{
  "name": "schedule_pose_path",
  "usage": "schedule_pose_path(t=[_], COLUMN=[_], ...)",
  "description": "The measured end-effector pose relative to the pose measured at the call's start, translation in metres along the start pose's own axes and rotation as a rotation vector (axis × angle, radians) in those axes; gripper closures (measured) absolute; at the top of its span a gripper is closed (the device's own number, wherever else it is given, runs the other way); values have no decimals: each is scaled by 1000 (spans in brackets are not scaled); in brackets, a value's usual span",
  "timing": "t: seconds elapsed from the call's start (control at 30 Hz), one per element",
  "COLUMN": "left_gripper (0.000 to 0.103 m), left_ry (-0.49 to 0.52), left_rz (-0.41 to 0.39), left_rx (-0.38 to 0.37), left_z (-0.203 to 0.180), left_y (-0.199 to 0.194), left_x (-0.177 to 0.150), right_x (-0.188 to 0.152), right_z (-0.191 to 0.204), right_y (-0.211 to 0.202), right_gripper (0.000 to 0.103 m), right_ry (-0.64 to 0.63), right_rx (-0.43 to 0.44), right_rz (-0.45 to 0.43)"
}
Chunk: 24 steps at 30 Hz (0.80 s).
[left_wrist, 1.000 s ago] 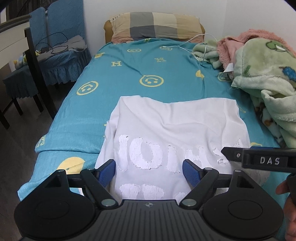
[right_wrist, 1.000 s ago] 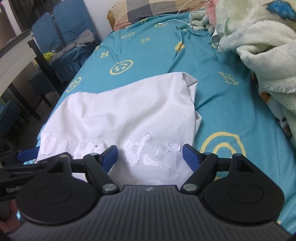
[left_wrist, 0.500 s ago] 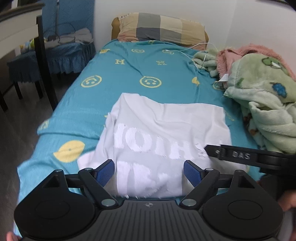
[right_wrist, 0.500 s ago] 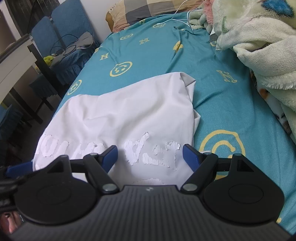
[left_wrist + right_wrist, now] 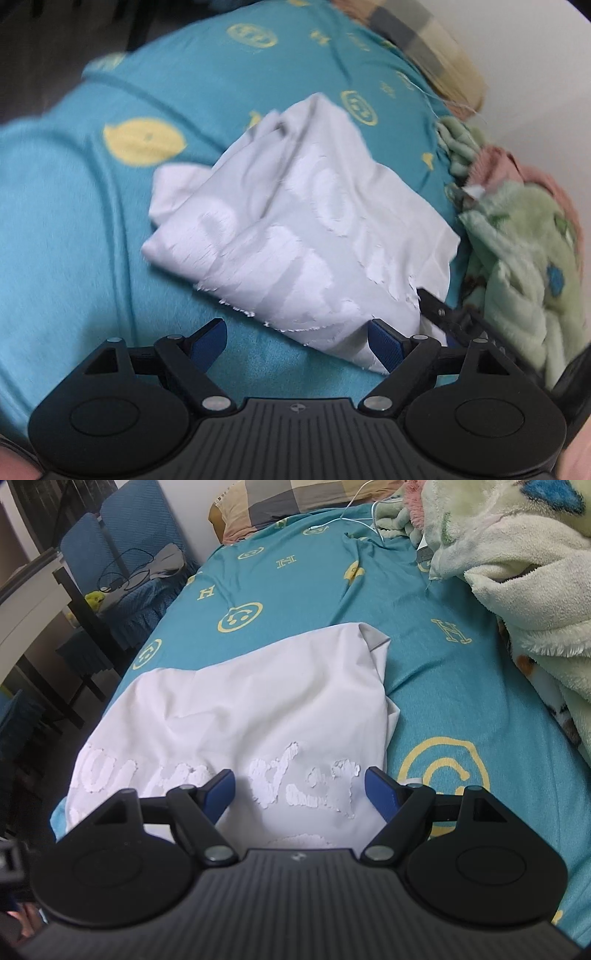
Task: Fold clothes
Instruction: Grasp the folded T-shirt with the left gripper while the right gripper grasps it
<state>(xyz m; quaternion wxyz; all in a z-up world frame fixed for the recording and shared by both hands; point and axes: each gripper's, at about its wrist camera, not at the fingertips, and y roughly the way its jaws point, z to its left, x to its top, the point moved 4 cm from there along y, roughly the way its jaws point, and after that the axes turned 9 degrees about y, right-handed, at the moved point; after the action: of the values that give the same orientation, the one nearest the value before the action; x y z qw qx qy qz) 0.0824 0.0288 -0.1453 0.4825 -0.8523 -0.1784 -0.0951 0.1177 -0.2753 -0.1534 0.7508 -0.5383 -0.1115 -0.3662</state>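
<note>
Right now a white T-shirt (image 5: 258, 709) with raised white lettering lies partly folded on a bed covered by a teal sheet (image 5: 314, 579) printed with yellow smiley faces and letter H marks. The left claw (image 5: 297, 339) stands wide, its two blue pads apart and holding nothing; its right pad sits at the near hem of the shirt, its left pad over bare sheet. That view is tilted and smeared, so whether the pad actually touches the cloth is hard to say. The right claw (image 5: 299, 790) is also spread wide and empty, hanging over the lettered near part of the shirt, with one blue fingertip (image 5: 219, 788) above the letters and the other at the shirt's right edge.

Along the right side of the bed a heap of fleece blankets (image 5: 517, 554), pale green and cream, lies just beside the shirt. A checked pillow (image 5: 295, 498) rests at the head of the bed, with a white cable (image 5: 354, 507) trailing across the sheet near it. Blue-covered chairs (image 5: 122, 542) stand left of the bed.
</note>
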Motion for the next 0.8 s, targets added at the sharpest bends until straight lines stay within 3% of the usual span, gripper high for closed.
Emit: schedule_pose_path(t=[0.07,0.2,0.37,0.5,0.8], left_gripper=[18,20,34,47,67], left_ry=[-69,-114,-175,-167,-139], left_rz=[-12,-74,-116,-137,-191], left_rx=[-34,-65,-90,-90,-108], left_z=[9,15,23,22,13], left_y=[5,5,5,3,-8], left_x=[3,10,12,13,14], right_x=[0,0,0,2,5], right_z=[0,0,0,-2,-3], right_y=[0,-1,-3,-6,-41], right_gripper=[24,24,24,24,23], right_ry=[0,2,5,33,297], right_rx=[-1,-4,-4,8,269], right_rz=[-1,-1,-2,-5,17])
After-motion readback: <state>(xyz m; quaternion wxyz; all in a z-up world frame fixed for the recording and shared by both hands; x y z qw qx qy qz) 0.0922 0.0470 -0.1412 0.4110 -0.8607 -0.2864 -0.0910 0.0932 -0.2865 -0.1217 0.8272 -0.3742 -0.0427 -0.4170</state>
